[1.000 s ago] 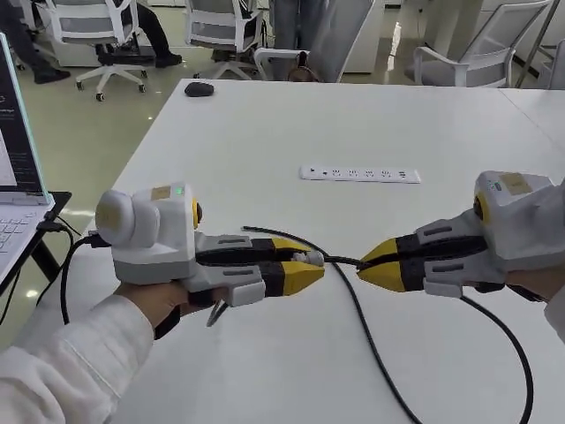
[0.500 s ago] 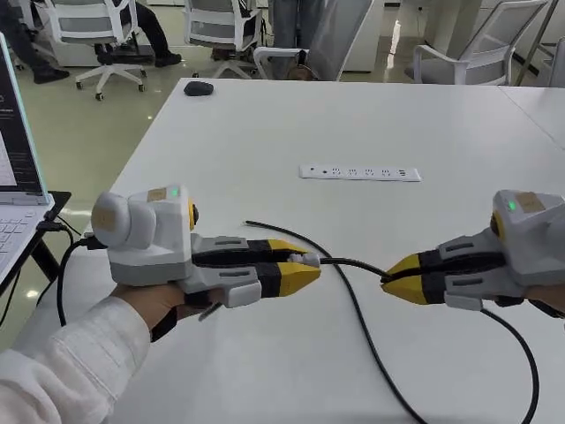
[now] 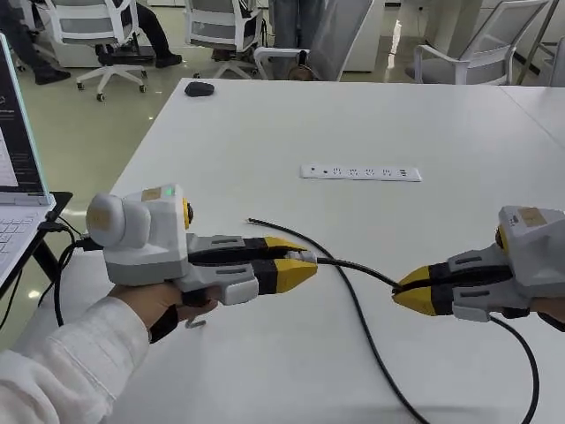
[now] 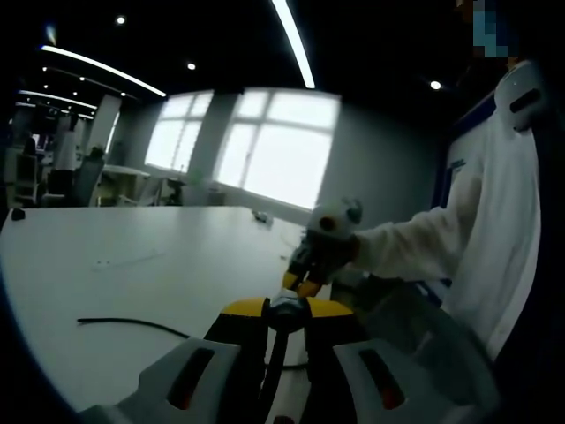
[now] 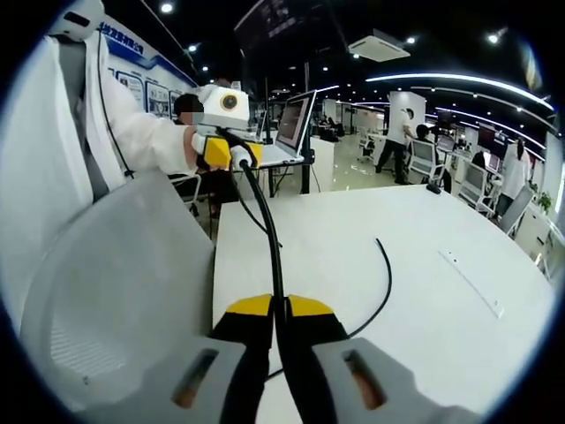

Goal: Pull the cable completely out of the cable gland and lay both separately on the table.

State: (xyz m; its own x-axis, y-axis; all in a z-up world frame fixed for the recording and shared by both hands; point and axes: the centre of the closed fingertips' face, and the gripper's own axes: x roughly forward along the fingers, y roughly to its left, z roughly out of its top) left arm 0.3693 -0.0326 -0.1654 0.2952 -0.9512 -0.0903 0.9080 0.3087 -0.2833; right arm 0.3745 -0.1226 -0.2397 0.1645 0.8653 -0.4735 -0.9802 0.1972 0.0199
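in the head view the left gripper is held just above the white tabletop, its yellow-tipped jaws closed on the small pale cable gland, which sits at their very tips. the black cable comes out of the gland and runs as a short raised span to the right gripper, whose jaws are pressed together on it. the two grippers point at each other, apart, with that span of cable between them. the right gripper view shows the same cable rising from between its own closed jaws straight to the gland in the other gripper. below them a further stretch of black cable lies on the tabletop, curving from a loose end beside the left gripper toward the near edge, and another length trails out behind the right gripper. farther back on the tabletop lie a white power strip and a dark mouse, well apart from the work.
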